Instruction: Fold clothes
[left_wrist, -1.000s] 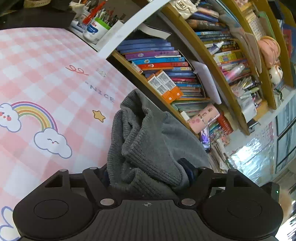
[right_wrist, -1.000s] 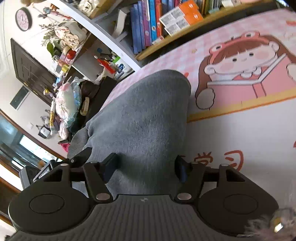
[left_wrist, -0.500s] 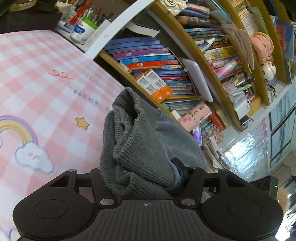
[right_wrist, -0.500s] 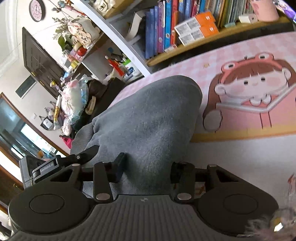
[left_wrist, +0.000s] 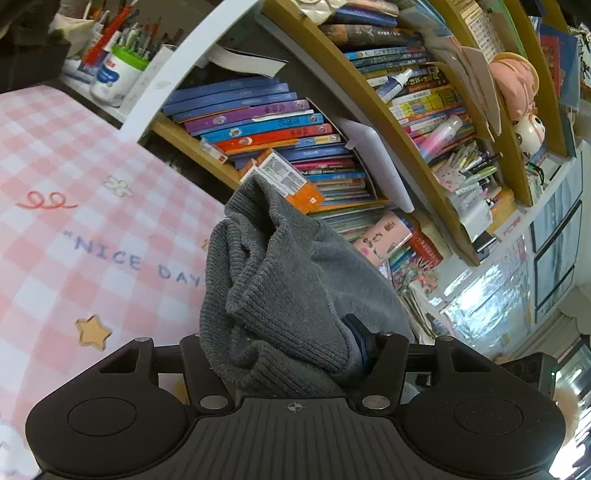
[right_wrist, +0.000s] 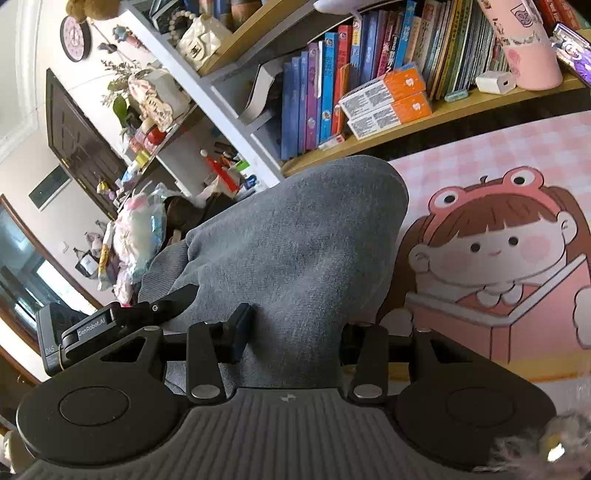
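A white tub with a green rim (left_wrist: 117, 75) beside the wooden bookshelf (left_wrist: 388, 122) holds pens. The left gripper (left_wrist: 286, 345) clamps a bunched ribbed part of the grey knitted sweater (left_wrist: 291, 291); the right gripper (right_wrist: 295, 334) pinches a smoother fold (right_wrist: 295, 240). The sweater rises from both sets of fingers toward the bookshelf, over the pink checked tablecloth (left_wrist: 55, 184).

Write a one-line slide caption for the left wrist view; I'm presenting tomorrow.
Left gripper clamped on a bunched grey knit sweater, above a pink checked mat, bookshelf behind.
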